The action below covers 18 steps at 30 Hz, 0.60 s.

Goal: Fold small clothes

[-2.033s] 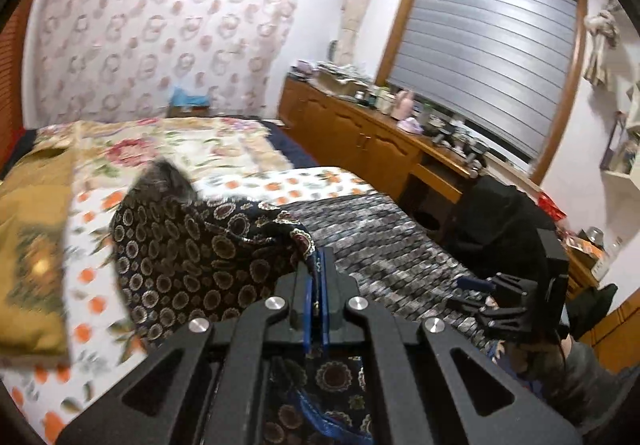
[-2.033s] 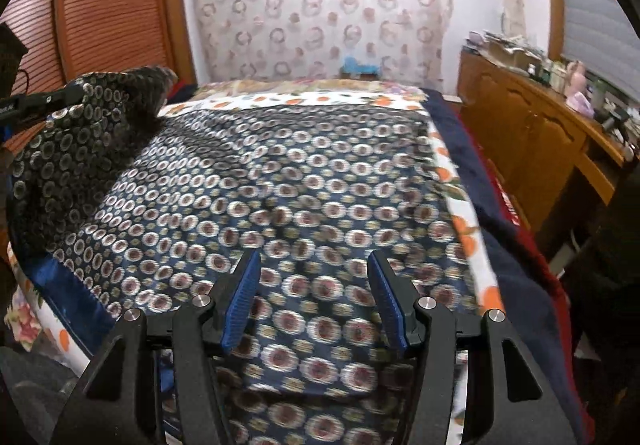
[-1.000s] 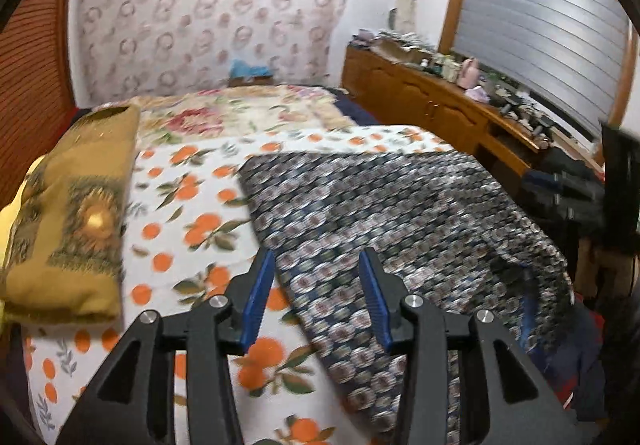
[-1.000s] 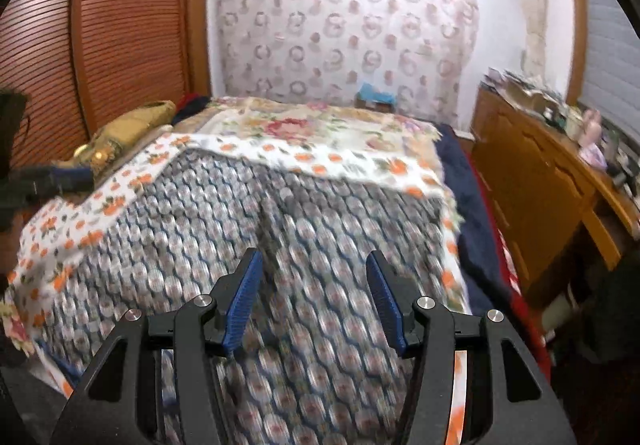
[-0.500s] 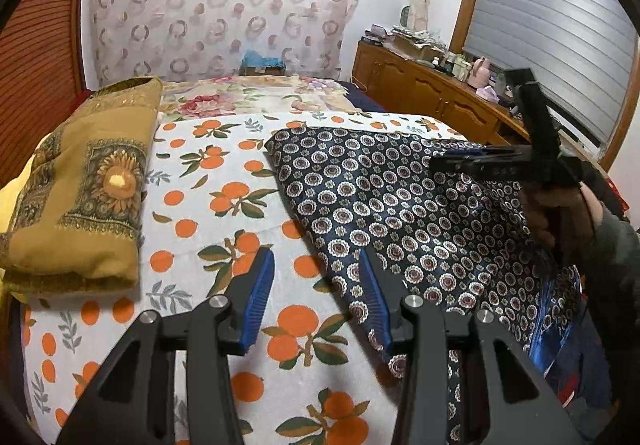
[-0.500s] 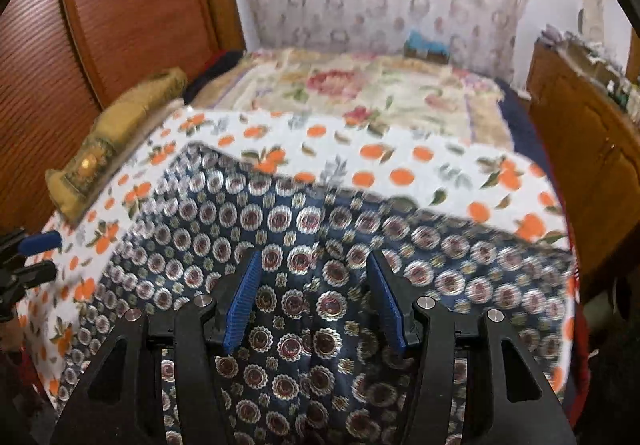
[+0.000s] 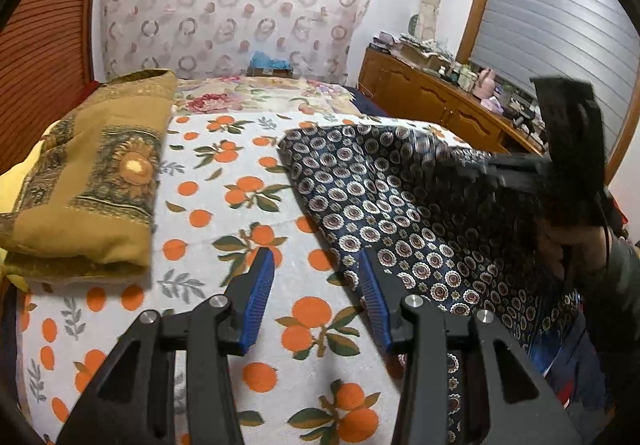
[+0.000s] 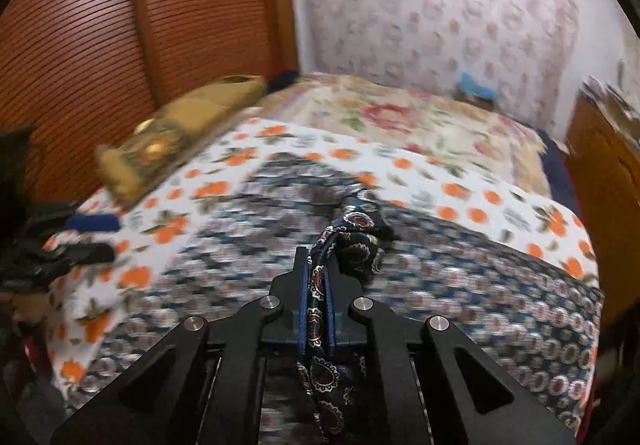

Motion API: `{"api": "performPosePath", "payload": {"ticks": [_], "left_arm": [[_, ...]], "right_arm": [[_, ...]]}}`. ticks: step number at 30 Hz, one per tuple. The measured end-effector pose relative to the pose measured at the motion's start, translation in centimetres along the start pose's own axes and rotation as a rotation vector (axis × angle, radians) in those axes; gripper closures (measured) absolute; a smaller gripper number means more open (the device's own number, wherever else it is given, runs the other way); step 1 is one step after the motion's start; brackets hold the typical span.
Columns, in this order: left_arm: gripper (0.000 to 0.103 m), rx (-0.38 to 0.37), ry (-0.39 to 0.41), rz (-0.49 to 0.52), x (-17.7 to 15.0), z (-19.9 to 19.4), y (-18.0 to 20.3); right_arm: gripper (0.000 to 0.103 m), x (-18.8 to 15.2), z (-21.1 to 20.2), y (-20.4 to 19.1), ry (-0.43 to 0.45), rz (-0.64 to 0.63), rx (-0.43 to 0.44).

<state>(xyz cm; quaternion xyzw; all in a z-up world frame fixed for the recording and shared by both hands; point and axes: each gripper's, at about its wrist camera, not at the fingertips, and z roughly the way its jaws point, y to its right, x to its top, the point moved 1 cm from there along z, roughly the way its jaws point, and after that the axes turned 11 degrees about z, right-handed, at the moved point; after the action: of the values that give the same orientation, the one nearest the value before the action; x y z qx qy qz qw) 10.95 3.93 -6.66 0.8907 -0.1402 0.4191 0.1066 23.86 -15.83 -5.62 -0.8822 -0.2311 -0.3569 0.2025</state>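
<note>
Navy patterned garment (image 7: 404, 213) spread on orange-print bedsheet (image 7: 224, 205) ahead of your grippers. Right gripper (image 8: 316, 309) just clenched on garment fold; left gripper (image 7: 316, 297) released, empty, beside garment edge. Risk: thin fold slips from pads, bunching cloth.

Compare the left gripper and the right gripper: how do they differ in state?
The left gripper is open with nothing between its blue pads; the right gripper has just closed and pinches the navy patterned garment. The left gripper hovers at the garment's near edge over the orange-print sheet; the right gripper is over the garment itself. Both are black with blue pads.
</note>
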Motion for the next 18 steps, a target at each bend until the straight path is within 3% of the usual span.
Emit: {"api": "performPosePath", "payload": {"ticks": [5,10,18], "left_arm": [[0.060,0.024,0.025,-0.014,0.1,-1.2,-1.1],[0.060,0.030,0.036,-0.023,-0.1,-1.5,-1.7],[0.060,0.023,0.039,-0.013,0.0,-1.6,-1.2]], "right_arm": [[0.099,-2.1,0.8,-3.8,-0.070,-0.062,0.062],[0.099,-4.3,0.9,-4.6,-0.101,-0.074,0.029],[0.102,-1.7,-5.3,-1.1,0.083,-0.011,-0.113]]}}
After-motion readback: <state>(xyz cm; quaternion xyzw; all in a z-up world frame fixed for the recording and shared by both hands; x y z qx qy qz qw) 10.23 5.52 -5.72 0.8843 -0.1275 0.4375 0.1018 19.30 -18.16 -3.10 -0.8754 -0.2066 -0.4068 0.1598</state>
